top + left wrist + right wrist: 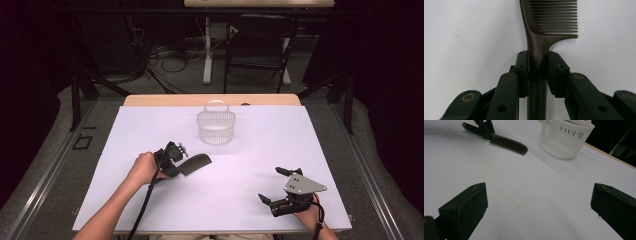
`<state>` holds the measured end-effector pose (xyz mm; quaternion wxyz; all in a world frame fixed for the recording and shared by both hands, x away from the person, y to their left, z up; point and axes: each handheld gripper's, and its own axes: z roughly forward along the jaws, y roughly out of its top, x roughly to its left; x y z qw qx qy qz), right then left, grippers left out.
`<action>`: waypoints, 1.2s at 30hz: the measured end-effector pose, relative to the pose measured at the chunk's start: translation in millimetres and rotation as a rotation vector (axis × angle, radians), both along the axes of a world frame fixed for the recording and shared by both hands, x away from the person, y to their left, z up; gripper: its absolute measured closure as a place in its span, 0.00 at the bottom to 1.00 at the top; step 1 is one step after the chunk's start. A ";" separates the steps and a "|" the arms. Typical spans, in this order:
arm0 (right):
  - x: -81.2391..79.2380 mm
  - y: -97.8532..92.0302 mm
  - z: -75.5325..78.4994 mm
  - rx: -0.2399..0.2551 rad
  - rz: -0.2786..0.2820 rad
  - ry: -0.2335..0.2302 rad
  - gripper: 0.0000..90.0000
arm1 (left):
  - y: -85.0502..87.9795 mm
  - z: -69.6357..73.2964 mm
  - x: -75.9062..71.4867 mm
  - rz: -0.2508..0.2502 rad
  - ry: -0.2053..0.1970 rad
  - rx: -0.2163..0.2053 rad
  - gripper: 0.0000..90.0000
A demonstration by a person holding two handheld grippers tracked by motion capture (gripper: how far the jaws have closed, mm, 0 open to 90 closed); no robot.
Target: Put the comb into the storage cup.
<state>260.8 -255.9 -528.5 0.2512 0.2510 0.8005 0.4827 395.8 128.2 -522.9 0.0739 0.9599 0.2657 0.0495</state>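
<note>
The room is dark, with cables and chair legs at the back, and in the middle stands a table (150, 125) with a plain white top.

On the white top lies a dark comb (196, 163). It rests flat, near the middle of the table, a little to the person's left. It has a long round handle and a row of thin teeth on one side. The comb looks light and hard, like stiff plastic. It should not bend much. The handle looks smooth, so it could slip or turn if it is squeezed too softly. The teeth are thin and could snap, so they are a bad place to grab. The best place to hold it is the handle, close to where the teeth begin.

That is just where the left tool (537, 66) has it. Its two black jaws have closed in on the handle from both sides, and the pads press against it. The comb sticks straight out in front of them.

Behind the comb, near the far edge of the table, stands a white basket (216, 126) with a handle and many small slots. It is well apart from the comb.

The right tool (280, 186) rests near the person's edge of the table. Its jaws stand wide open and hold nothing.
</note>
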 end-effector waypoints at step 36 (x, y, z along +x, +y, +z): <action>-0.3 0.7 -0.2 0.001 -0.001 -0.001 0.01 | 33.3 16.8 -21.2 0.108 -0.149 -0.276 0.80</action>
